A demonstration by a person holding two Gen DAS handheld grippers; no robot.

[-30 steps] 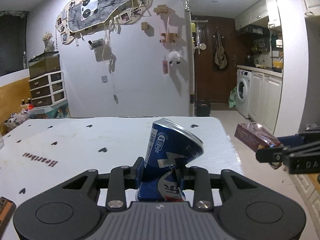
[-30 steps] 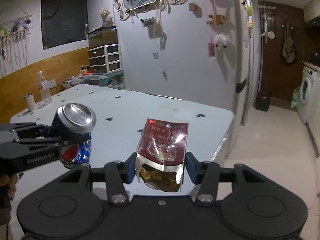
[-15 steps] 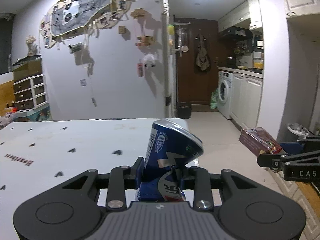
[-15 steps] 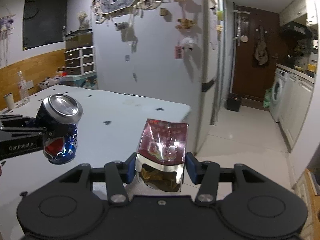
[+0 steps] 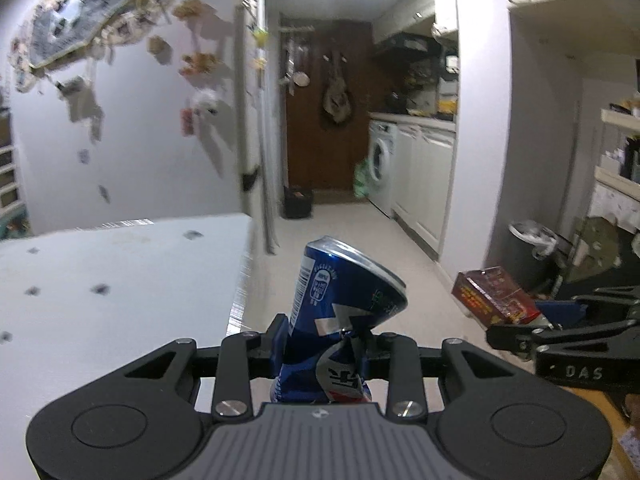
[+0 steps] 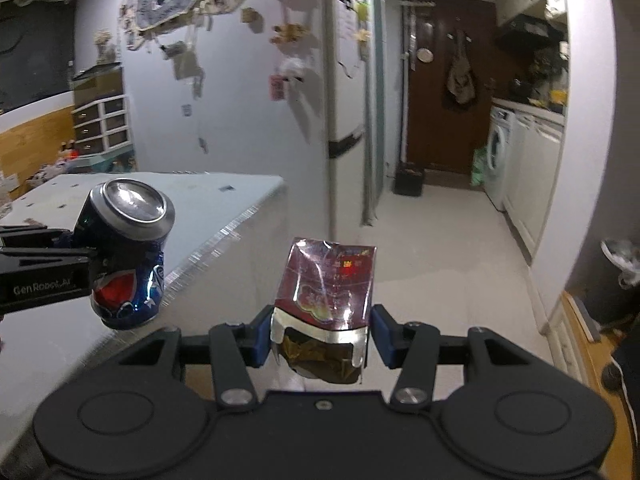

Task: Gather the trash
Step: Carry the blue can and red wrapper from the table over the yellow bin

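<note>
— Blue aluminium first: the crushed can (image 5: 340,312) sits clamped between the two pads of the left tongs (image 5: 323,346), doesn't it?

— Yes. The pads press into its dented waist, and its upper half leans forward and to the right beyond the tips. In the right wrist view the same can (image 6: 128,248) shows off to the left of the right tongs (image 6: 320,336), with its silver top facing the camera.

— And the right tongs?

— Clenched on a dark red packet (image 6: 326,284) with a shiny film wrap. Its foil-edged torn end is nearest the camera, between the blue pads; the rest rises forward past the tips. From the left wrist view the packet (image 5: 494,294) is out to the right, at about the same height as the can.

— Do the two loads touch?

— No, they are held apart, side by side.

— What lies around them?

— The white table (image 5: 120,280) is to the left of both tongs; the can hangs just off its corner, over pale floor (image 5: 352,232). Farther ahead and to the right of the packet stands a bin (image 5: 528,248) with a white liner, against the wall.
</note>
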